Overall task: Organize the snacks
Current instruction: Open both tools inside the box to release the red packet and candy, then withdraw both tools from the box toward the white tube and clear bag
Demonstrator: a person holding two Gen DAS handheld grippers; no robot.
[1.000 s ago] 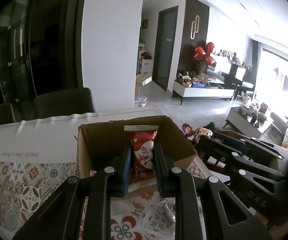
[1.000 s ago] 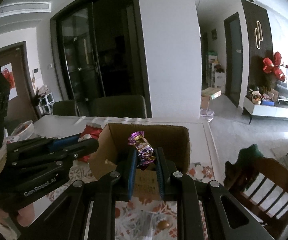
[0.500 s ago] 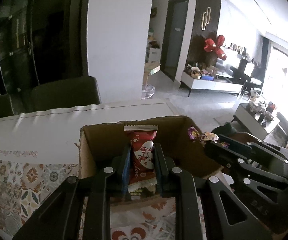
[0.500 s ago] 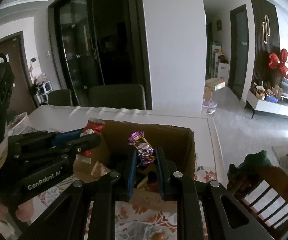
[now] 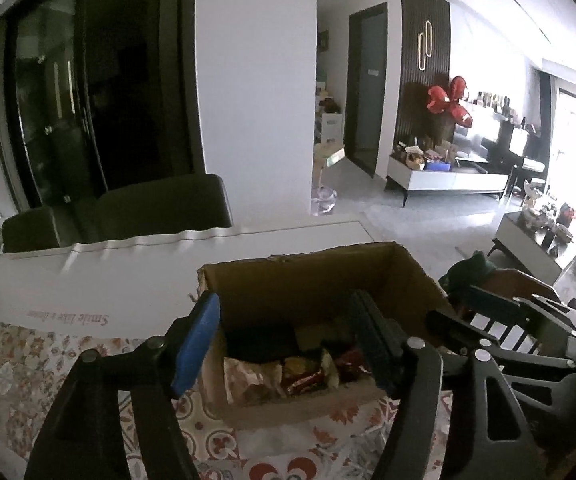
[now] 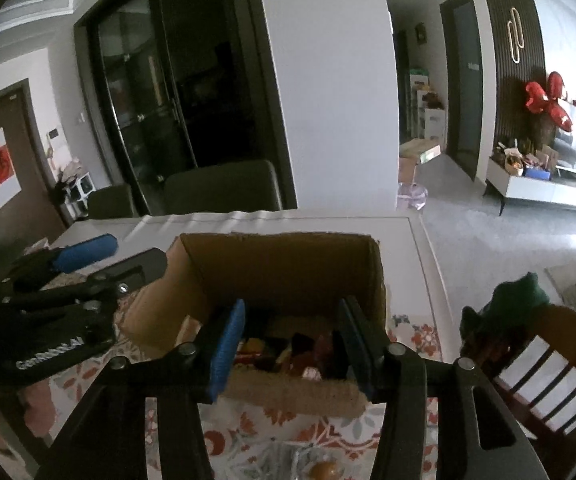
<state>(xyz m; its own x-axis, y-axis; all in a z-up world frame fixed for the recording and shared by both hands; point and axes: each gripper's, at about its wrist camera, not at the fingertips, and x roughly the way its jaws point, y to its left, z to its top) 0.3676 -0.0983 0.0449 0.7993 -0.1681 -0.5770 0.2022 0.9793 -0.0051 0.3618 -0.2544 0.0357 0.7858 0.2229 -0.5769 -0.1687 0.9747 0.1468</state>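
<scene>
The white box (image 5: pixel 87 280) reads "Smile like a flower".

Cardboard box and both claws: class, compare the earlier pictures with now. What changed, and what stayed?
Both claws let go: the left claw dropped its red packet and the right claw its purple candy into the cardboard box; jaws opening, empty. Box and tablecloth stayed.

Left gripper (image 5: pixel 283 340): black frame, silver screws, blue pad. Right gripper (image 6: pixel 288 344): same build. White "GenRobot.AI" lettering on left.

Brown cardboard box (image 5: pixel 316 280); red floral tablecloth (image 5: pixel 19 380); blue pads (image 5: pixel 195 344).
</scene>
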